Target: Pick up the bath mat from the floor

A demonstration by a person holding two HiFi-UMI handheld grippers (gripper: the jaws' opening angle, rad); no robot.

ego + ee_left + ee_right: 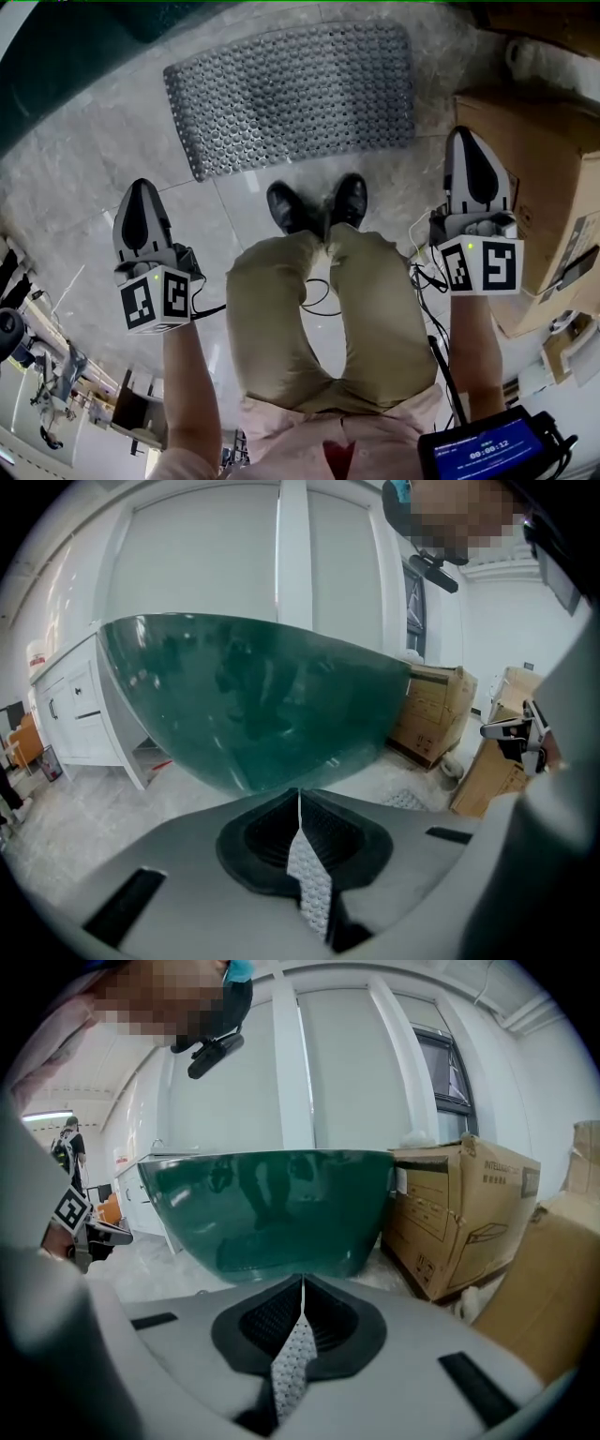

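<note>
**Item: bath mat** (295, 94). Grey, perforated, lying flat and slightly askew on the pale tiled floor (103, 178). It sits ahead of both tongs and spans the gap between them. Its near left corner is forward and inward of the left gripper (141, 199). Its near right corner is just forward and inward of the right gripper (467, 142). Neither gripper touches it.

**Left gripper.** Jaws together, nothing between the pads. It points downward toward the floor, well short of the mat.

**Right gripper.** Jaws together and empty, angled downward, with its tip nearer the mat's edge than the left one.

**Surroundings.** A dark green tub (272, 1208) stands beyond the mat, straight ahead of both tongs. A cardboard box (539, 178) sits outward of the right gripper. The person's black shoes (319, 204) stand between the tongs, just short of the mat.

**Step in hand (judged).** This looks like the approach, with the grasp not yet begun and the mat untouched.

**Next move requires (judged).** Both pairs of jaws must part, and each tip must come down to the mat's near edge. One jaw then has to work under the flat rim before closing. The mat looks limp, so a grip near each corner should keep it from sagging.
</note>
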